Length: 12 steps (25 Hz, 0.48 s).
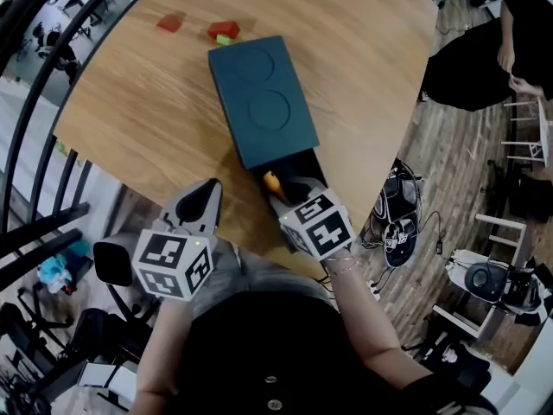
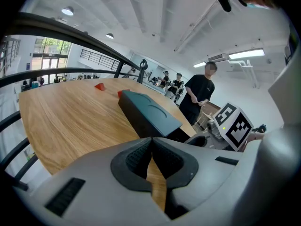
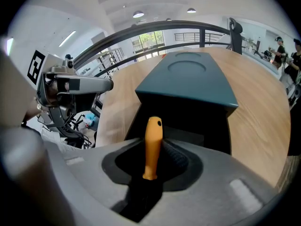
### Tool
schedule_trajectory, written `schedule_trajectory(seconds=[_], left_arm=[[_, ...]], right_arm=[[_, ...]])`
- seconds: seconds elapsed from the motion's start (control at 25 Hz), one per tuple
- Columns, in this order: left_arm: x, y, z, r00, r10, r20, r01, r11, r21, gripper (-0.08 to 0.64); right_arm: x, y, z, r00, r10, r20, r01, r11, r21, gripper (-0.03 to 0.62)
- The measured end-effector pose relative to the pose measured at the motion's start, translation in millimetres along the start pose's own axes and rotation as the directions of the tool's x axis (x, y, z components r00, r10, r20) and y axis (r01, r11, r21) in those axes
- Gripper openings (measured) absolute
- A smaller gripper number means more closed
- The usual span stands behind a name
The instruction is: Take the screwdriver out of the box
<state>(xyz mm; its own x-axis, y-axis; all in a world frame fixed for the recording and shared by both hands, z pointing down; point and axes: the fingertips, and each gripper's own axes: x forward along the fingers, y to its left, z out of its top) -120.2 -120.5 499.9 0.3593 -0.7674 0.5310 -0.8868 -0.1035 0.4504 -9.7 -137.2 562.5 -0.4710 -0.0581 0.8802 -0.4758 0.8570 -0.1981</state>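
So, closest to you: your left gripper (image 1: 201, 199) hovers at the near edge of the wooden table (image 1: 130, 111), off to the left of the box. Its jaws are pressed together with nothing in them.

Your right gripper (image 1: 290, 194) is angled down into the pulled-out drawer (image 1: 304, 168) at the near end of the box. Its jaws are parted, one on each side of the orange handle of the screwdriver (image 3: 153, 145). The handle pokes up between the pads and sits close to the ribbed right pad, but it doesn't look clamped. The screwdriver is still inside that dark drawer, and from the head view you only catch a bit of orange past the gripper.

Past that, the teal box (image 1: 263, 102) runs lengthwise away from you, with two round dents in its lid.

Beyond its far end sit a red block (image 1: 223, 30) with a little green piece (image 1: 225, 39) touching it, and another red block (image 1: 170, 23) a bit further left.

Way back, the left gripper view shows a person in black (image 2: 198, 95) standing past the table.
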Motion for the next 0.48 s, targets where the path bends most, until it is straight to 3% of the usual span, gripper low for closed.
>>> schedule_trajectory(seconds=[0.48], left_arm=[[-5,-22,17,0.998,-0.058,0.015,0.057,0.995,0.079,0.021]], right_arm=[[-38,2,18,0.984,-0.071,0.163,0.067,0.997,0.029,0.112]])
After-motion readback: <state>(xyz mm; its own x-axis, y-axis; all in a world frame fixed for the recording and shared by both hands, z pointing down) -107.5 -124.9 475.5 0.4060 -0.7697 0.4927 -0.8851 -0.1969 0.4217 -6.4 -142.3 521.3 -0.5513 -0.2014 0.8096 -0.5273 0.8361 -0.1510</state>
